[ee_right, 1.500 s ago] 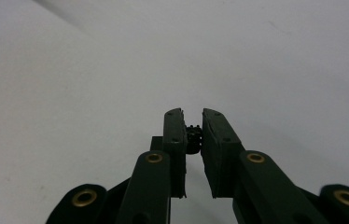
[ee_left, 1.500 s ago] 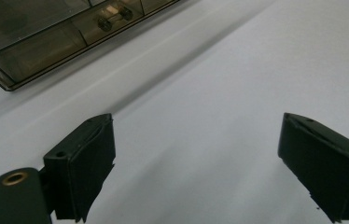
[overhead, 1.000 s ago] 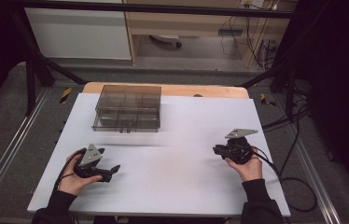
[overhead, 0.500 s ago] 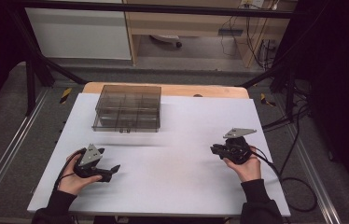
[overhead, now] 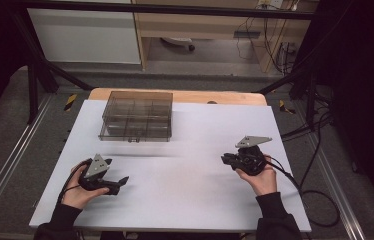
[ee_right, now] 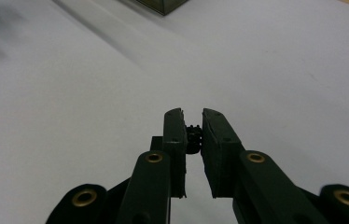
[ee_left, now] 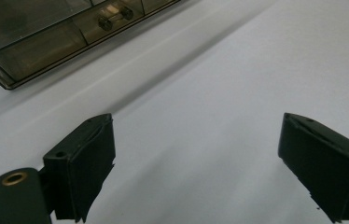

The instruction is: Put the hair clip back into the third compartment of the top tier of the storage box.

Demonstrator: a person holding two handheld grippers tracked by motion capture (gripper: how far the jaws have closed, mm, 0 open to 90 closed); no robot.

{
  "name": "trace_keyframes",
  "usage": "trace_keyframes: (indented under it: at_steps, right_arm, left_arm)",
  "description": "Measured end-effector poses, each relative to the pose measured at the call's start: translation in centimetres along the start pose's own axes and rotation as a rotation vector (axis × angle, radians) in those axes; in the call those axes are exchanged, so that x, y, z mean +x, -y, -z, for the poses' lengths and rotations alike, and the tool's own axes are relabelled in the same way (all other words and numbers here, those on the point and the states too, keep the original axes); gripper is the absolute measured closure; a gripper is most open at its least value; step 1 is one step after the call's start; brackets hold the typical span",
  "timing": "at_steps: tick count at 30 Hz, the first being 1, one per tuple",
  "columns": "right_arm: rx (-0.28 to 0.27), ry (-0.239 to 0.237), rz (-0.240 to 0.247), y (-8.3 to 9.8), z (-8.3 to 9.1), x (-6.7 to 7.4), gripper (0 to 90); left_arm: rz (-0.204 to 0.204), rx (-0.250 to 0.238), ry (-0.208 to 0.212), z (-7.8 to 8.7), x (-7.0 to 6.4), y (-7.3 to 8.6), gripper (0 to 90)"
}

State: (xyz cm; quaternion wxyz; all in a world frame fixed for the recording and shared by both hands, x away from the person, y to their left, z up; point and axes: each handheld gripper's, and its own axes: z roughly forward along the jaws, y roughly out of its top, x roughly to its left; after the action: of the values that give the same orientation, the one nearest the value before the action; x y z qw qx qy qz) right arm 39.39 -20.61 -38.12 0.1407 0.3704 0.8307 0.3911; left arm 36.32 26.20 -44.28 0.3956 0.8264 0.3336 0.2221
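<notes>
My left gripper (overhead: 121, 182) rests low on the white table at the near left, jaws wide open with nothing between them; in the left gripper view (ee_left: 200, 158) bare table lies between its pads. My right gripper (overhead: 226, 159) is held at the near right, pointing left. In the right gripper view its jaws (ee_right: 193, 119) are shut on a small black knobbly part (ee_right: 192, 136) pinched between the pads. A smoky clear compartment box (overhead: 136, 116) stands at the back left of the table, and its front wall with a latch (ee_left: 46, 32) lies ahead of the left gripper.
The white table top (overhead: 190, 140) spreads between both hands and the box. A wooden strip (overhead: 220, 97) runs along the far edge. Cables trail off the right side to the floor (overhead: 320, 200). Metal frame legs stand behind the table.
</notes>
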Motion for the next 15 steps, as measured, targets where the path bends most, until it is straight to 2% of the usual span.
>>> trace_keyframes:
  at_steps: [15]
  right_arm:
    - [-0.008,-0.011,0.025,-1.3,-0.1,1.0,80.2]
  left_arm:
    - [0.002,-0.002,0.001,0.0,0.0,-0.1,10.7]
